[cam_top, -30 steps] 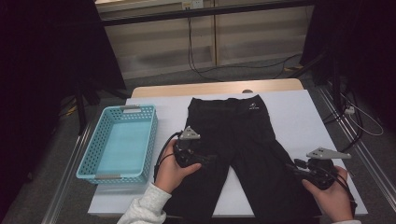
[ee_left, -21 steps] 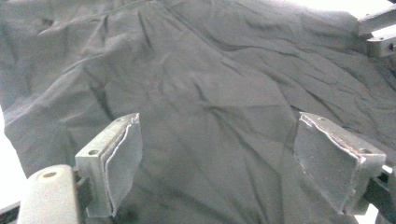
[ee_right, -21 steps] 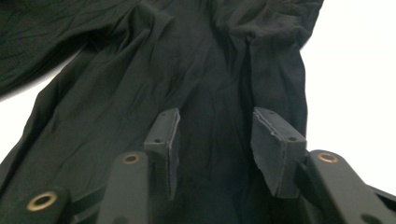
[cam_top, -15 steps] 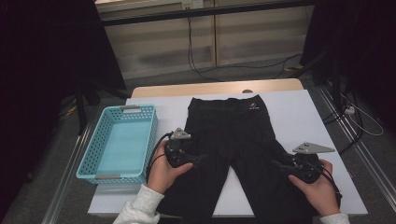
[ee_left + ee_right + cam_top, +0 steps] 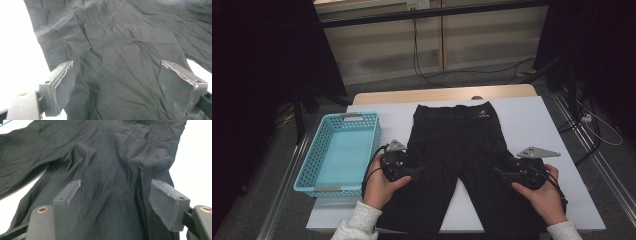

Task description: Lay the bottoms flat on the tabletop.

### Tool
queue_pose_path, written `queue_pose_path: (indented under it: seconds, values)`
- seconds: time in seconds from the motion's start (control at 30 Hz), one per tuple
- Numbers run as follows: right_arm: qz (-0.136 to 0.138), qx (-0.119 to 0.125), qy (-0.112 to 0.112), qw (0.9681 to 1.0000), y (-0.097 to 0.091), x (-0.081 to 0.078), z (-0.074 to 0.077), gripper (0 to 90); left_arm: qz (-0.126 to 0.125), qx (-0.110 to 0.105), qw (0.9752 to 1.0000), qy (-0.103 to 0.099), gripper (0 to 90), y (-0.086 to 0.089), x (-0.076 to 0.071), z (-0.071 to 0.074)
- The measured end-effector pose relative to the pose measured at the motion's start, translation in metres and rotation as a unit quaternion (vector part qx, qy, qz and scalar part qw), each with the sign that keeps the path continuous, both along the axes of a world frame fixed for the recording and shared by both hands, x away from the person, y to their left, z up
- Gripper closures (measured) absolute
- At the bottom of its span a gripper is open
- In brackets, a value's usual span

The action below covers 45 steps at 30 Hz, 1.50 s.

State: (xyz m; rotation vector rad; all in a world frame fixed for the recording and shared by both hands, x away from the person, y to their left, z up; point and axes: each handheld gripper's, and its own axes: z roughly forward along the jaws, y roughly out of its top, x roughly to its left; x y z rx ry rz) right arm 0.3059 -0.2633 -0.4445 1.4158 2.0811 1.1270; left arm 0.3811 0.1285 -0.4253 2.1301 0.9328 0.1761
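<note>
A pair of black trousers lies flat on the white table, waistband at the far side, legs running to the near edge. The left gripper sits over the left leg, jaws spread with nothing pinched. The right gripper sits over the right leg, its jaws having just been opening, cloth beneath but not clamped; a turquoise basket stands left of the trousers.
</note>
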Motion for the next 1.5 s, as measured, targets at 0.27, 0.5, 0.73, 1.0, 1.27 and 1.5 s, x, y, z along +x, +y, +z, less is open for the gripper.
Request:
queue_pose_path:
  seconds: [0.27, 0.5, 0.73, 1.0, 1.27, 1.5]
  values:
    - [0.016, -0.001, -0.008, 0.9998, 0.010, 0.005, 0.004, 22.6, 0.018, 0.014, 0.9997, 0.012, 14.7, 0.007, 0.002, -0.013]
    - [0.029, 0.002, -0.012, 0.9995, 0.013, 0.006, 0.005, 21.8, 0.034, 0.014, 0.9993, 0.008, 12.6, 0.008, 0.002, -0.013]
    - [0.033, 0.001, -0.011, 0.9994, 0.014, 0.004, 0.005, 21.7, 0.042, 0.024, 0.9988, 0.007, 12.2, 0.009, 0.003, -0.019]
    - [0.043, 0.001, -0.013, 0.9990, 0.020, 0.004, 0.004, 21.7, 0.056, 0.032, 0.9979, 0.000, 13.3, 0.012, 0.004, -0.021]
    - [0.046, 0.000, -0.012, 0.9989, 0.021, 0.002, 0.003, 21.8, 0.070, 0.030, 0.9971, -0.001, 16.6, 0.016, 0.005, -0.025]
    - [0.048, 0.000, -0.015, 0.9987, 0.020, 0.002, 0.003, 21.8, 0.070, 0.037, 0.9968, -0.001, 22.7, 0.018, 0.005, -0.025]
